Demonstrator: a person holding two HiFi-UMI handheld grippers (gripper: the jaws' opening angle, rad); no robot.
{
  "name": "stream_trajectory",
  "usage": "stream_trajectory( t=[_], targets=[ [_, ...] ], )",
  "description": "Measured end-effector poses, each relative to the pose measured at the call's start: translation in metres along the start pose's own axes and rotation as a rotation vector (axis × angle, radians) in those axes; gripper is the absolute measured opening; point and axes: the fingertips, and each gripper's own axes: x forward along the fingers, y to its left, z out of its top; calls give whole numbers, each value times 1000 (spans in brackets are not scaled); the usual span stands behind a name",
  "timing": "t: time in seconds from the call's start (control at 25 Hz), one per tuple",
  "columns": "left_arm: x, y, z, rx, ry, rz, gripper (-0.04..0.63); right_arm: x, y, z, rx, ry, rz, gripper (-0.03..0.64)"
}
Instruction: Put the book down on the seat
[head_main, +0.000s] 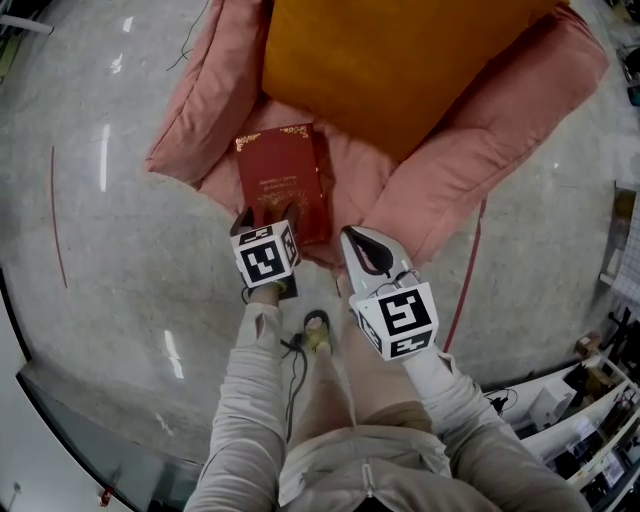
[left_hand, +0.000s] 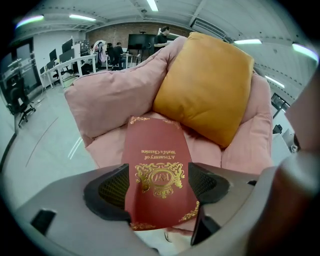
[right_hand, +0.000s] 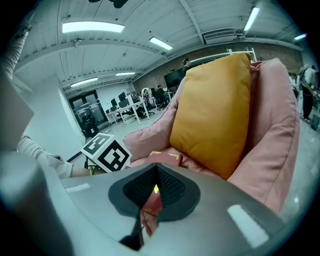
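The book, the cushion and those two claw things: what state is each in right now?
Book: closed, lying flat on the seat, cover up.
Seat: carries the book and the cushion.
Orange cushion: propped against the seat's back.
Left gripper: open, jaws either side of the book's near end.
Right gripper: shut, holding nothing.

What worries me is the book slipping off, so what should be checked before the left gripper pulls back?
1. Flat placement: ok; the book lies cover up on the pink seat.
2. Release by the left gripper: ok; jaws wide, pads not pressing the book between them.
3. Support under the book's near end: cannot tell; the left gripper hides the seat's front edge.
4. Clearance of the right gripper: ok; shut, empty, beside the book.
5. Nothing on top: ok; the orange cushion sits behind the book.
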Motion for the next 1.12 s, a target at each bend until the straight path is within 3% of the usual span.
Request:
stream_trajectory(
  t=[0.28, 0.56, 0.6, 0.68, 0.76, 0.96, 1.12],
  targets=[
    [-22, -1, -1, -21, -12, -20, 353, -3, 19, 6, -21, -9, 18, 0],
    [-52, -18, -3, 13, -18, -66, 345, -12, 36, 12, -39, -18, 24, 0],
    [-58, -18, -3, 20, -31, -60, 315, -14, 38, 12, -40, -20, 23, 0],
    [-72, -17, -4, 42, -62, -36, 167, -18, 43, 14, -42, -26, 20, 0],
    [-86, -19, -6, 68, -73, -42, 92, -23, 48, 16, -46, -32, 17, 0],
    [-124, -25, -11, 79, -112, -78, 21, -38, 64, 18, -60, -44, 14, 0],
    [-161, -26, -16, 92, -155, -91, 9, -53, 80, 17, -67, -50, 15, 0]
  ],
)
